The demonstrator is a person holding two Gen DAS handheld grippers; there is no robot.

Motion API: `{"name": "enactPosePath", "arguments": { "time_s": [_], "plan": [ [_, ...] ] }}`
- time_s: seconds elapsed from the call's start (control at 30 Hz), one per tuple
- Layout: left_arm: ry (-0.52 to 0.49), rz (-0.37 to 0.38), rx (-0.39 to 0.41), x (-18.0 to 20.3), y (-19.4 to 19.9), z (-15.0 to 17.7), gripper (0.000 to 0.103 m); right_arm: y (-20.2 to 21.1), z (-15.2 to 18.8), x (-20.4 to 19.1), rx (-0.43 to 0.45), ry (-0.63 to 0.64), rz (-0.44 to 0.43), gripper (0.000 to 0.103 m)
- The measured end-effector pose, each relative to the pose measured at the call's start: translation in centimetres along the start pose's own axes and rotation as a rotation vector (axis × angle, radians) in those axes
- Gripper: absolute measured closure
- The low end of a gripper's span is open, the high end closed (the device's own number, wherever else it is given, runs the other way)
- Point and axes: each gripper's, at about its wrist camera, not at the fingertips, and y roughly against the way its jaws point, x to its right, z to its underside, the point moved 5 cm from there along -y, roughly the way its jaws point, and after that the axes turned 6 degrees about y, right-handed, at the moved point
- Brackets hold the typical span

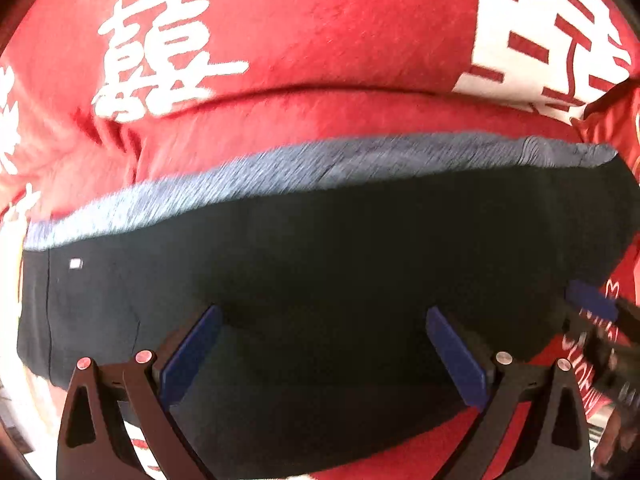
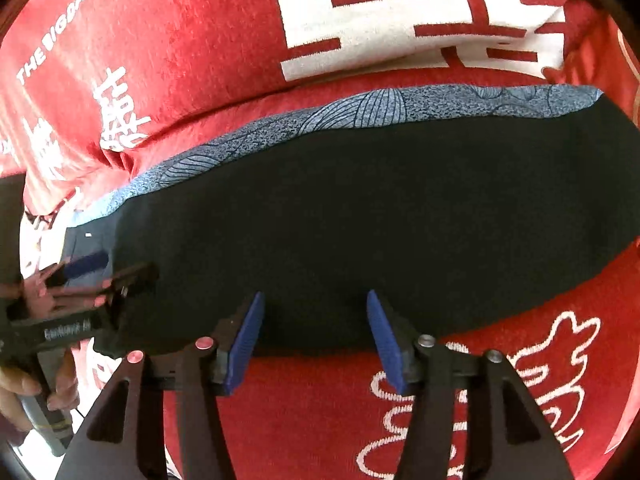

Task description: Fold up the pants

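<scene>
The pants (image 2: 360, 216) are laid folded on the red cloth (image 2: 200, 60), patterned edge exposed; left claw (image 1: 324, 332) and right claw (image 2: 316, 316) are held wide, empty; a final fold seems left.

"THE BIGDA" and white 囍 characters on red blanket (image 2: 192, 40)

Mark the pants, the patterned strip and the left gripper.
pants (image 2: 360, 208): right wrist view, middle of black cloth.
patterned strip (image 2: 360, 114): right wrist view, middle of the strip.
left gripper (image 1: 323, 354): left wrist view, between open fingertips.
</scene>
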Motion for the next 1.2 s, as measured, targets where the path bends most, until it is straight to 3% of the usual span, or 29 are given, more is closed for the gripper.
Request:
{"name": "enactPosePath", "arguments": {
  "time_s": [0.27, 0.47, 0.67, 0.8, 1.03, 1.2],
  "plan": [
    [-0.01, 0.018, -0.019, 4.4, -1.1, -1.5, 0.0, 1.9, 0.9, 2.5, -0.009, -0.148, -0.13, 0.045],
    [-0.032, 0.035, -0.009, 8.0, -0.9, -2.3, 0.0, 3.7, 2.6, 6.6, -0.003, -0.243, -0.137, 0.045],
    [0.01, 0.064, 0.01, 11.7, -1.0, -3.4, 0.0, 5.8, 3.2, 12.9, 0.108, -0.438, -0.142, 0.045],
    [-0.014, 0.019, -0.025, 13.6, -3.4, -2.6, 0.0, 6.5, 3.4, 16.6, 0.177, -0.539, -0.14, 0.045],
    [-0.014, 0.018, 0.017, 13.9, -3.6, -2.2, 0.0, 5.5, 4.1, 19.4, 0.239, -0.605, -0.166, 0.045],
    [-0.013, 0.007, 0.022, 13.8, -3.4, -2.2, 0.0, 5.1, 3.1, 19.4, 0.287, -0.574, -0.172, 0.045]
  ]
}}
